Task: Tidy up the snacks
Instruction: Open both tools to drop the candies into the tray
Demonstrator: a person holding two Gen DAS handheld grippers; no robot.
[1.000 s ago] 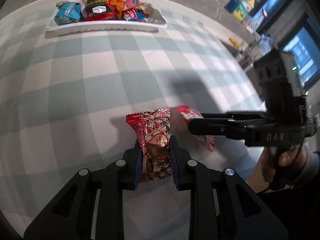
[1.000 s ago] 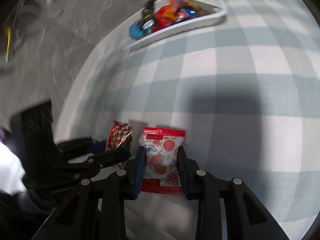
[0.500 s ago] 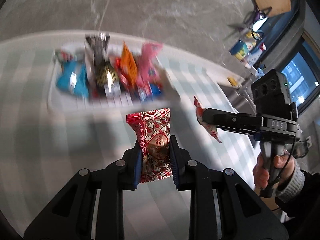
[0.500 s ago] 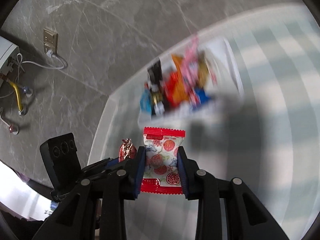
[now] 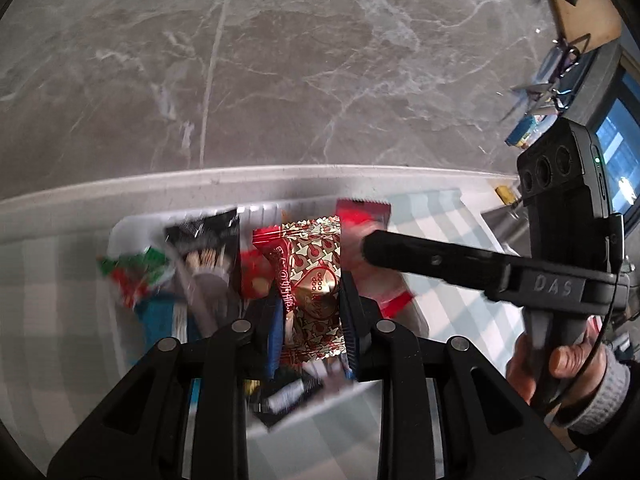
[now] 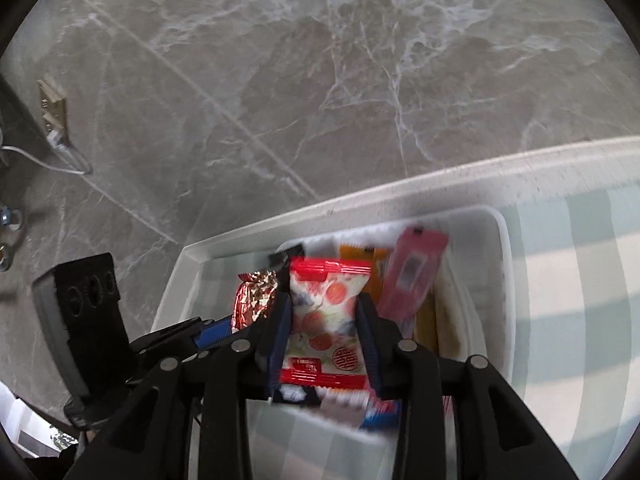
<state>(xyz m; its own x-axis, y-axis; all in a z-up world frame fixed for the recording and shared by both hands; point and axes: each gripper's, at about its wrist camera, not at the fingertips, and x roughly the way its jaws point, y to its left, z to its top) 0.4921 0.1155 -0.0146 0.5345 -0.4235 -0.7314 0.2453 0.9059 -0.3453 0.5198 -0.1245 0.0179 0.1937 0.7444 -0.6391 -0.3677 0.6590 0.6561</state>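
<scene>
My left gripper [image 5: 310, 292] is shut on a red and gold heart-print snack packet [image 5: 308, 264], held upright over the white tray [image 5: 120, 232]. My right gripper [image 6: 325, 304] has a white packet with red circles [image 6: 328, 280] between its pads, also above the tray [image 6: 506, 280]; its jaws are opening and the pads still touch the packet's sides. The two grippers hang side by side. The right gripper [image 5: 372, 246] comes in from the right in the left wrist view. The left gripper [image 6: 224, 328] and its packet [image 6: 256, 300] show at the left in the right wrist view.
The tray holds several snacks: a pink packet [image 6: 412, 276], an orange one [image 6: 352, 252], a black one [image 5: 208, 236], a green and red one [image 5: 132, 272]. It sits by the far edge [image 6: 400, 196] of the checked tablecloth [image 6: 580, 260], with marble floor beyond. A hand [image 5: 560, 364] grips the right handle.
Both grippers have travelled forward across the checked table from its middle to above the tray, each carrying its packet. The tray now lies directly under the fingers.
</scene>
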